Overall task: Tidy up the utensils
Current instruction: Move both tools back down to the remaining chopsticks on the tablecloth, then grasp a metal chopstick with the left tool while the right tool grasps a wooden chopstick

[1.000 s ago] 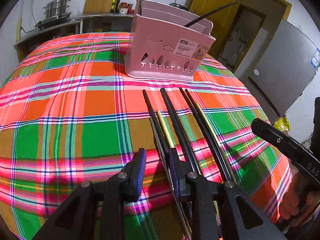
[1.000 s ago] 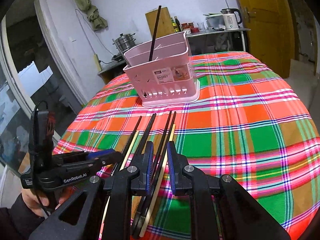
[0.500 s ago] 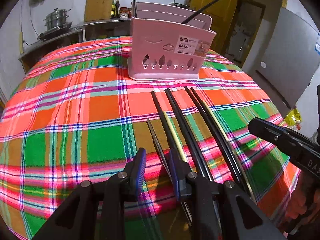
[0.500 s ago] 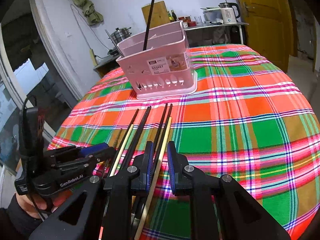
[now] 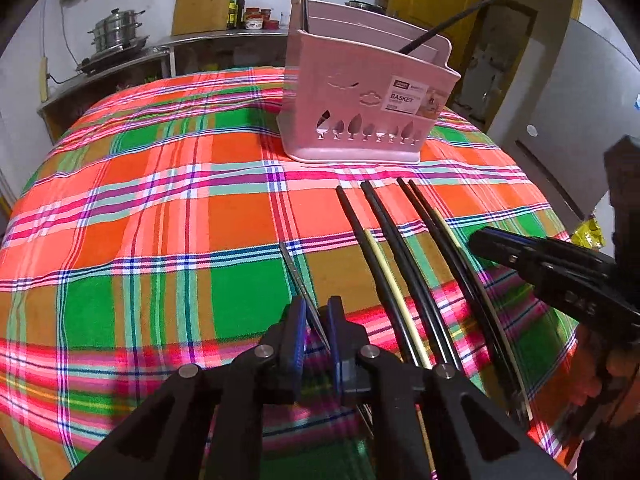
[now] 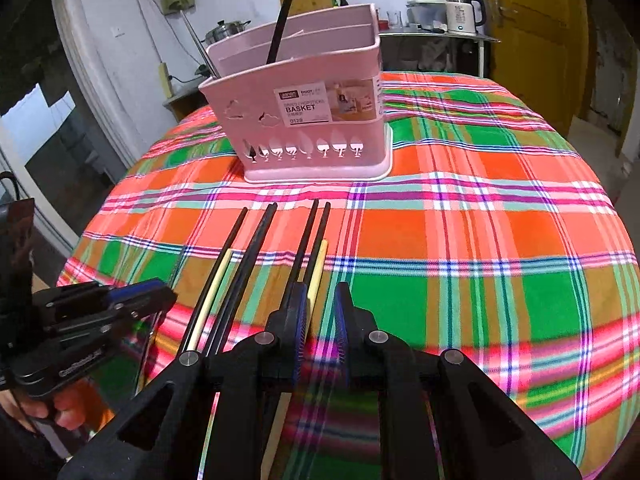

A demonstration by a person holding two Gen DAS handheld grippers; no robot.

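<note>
A pink utensil basket stands on the plaid tablecloth with a black chopstick leaning in it. Several black and pale yellow chopsticks lie in a row in front of it. A thin metal chopstick lies left of the row. My left gripper has its jaws narrowed around the near end of that metal chopstick. My right gripper hovers low over the right end of the row, jaws a little apart, with a black and a yellow chopstick beside its left finger.
The round table's edge falls away close on all sides. A counter with a steel pot and bottles stands behind; a kettle sits on a shelf by the yellow door.
My left gripper's jaws have closed in around the metal chopstick. Both grippers moved closer to the table and basket. My right gripper shifted slightly right and opened a little.
</note>
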